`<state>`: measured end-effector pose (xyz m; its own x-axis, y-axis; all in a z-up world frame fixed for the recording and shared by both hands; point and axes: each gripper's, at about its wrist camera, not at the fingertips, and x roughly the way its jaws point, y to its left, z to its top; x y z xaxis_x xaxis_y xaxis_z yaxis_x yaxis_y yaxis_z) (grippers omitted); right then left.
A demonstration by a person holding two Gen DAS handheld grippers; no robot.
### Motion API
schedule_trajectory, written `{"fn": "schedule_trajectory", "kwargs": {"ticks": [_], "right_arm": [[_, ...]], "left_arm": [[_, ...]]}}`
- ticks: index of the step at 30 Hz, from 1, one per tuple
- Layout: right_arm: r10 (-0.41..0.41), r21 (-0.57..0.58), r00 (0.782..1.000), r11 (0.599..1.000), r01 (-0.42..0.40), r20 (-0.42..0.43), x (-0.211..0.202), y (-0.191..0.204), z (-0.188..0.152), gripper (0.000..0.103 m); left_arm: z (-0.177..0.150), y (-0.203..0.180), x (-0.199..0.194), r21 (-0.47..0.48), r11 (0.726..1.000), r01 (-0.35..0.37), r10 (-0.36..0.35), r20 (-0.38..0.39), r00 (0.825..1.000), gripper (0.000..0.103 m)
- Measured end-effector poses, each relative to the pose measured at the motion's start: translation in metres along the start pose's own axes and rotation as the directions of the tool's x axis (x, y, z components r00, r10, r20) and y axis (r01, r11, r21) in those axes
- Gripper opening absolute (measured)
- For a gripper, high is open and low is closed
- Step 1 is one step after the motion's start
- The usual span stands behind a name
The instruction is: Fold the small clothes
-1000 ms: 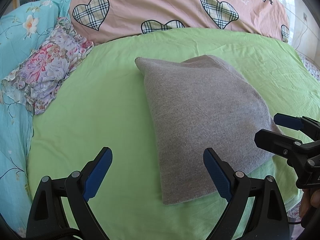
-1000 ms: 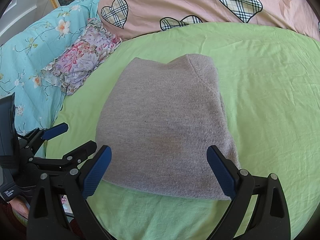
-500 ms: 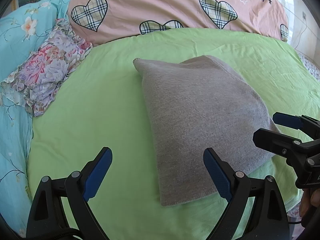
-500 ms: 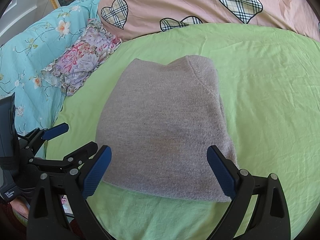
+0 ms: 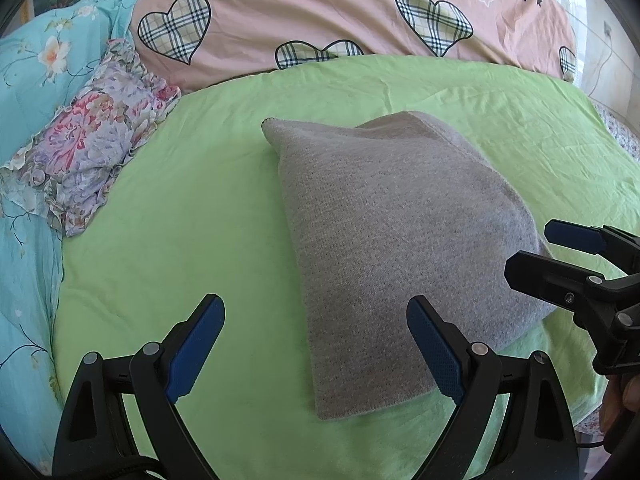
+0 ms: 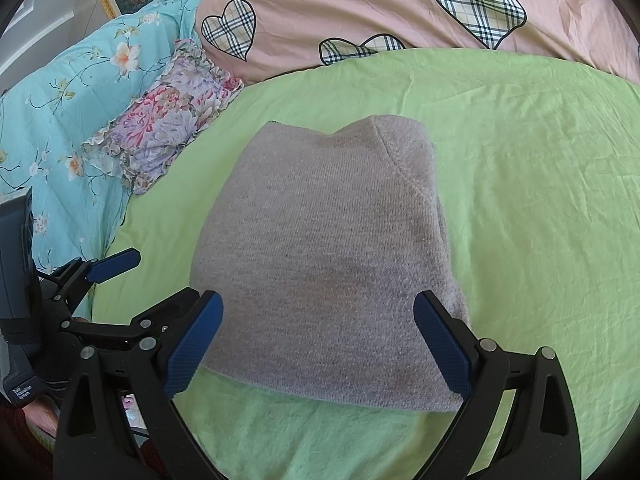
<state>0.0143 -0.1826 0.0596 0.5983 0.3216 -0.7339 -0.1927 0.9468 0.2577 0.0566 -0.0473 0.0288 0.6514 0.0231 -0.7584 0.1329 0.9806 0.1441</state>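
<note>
Nearest the left wrist camera, the left hand-held gripper (image 5: pixel 316 344) is spread wide, its blue-padded fingers (image 5: pixel 196 346) apart and holding nothing; it hovers above the near left corner of the folded garment without visible contact. The right hand-held gripper (image 6: pixel 318 344) is likewise spread wide and empty, its blue pads framing the garment's near edge from above; whether they touch the cloth cannot be told. In each wrist view the other hand-held gripper shows at the frame's side, its two tips also parted.

Beyond them the grey knitted sweater (image 6: pixel 324 264) lies folded into a compact rectangle on the green bedsheet (image 6: pixel 540 184), near the bed's front edge. Further back to the left sit a floral cushion (image 5: pixel 84 160) and a turquoise flowered quilt (image 6: pixel 64 120). Farthest away lies a pink duvet with plaid hearts (image 5: pixel 328 12).
</note>
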Motion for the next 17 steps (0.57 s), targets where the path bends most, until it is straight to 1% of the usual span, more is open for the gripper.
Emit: {"fn": "schedule_trajectory", "kwargs": {"ticks": [10,17], "right_arm": [[-0.005,0.007,1.000,1.000,0.005,0.002,0.004,-0.010,0.009,0.096],[0.006,0.011,1.000,1.000,-0.006,0.011,0.005,-0.013,0.013,0.096]], "left_arm": [[0.007,0.006,0.001,-0.010,1.000,-0.002,0.002,0.026,1.000,0.093],[0.011,0.008,0.001,-0.014,1.000,-0.008,0.008,0.029,1.000,0.093]]}}
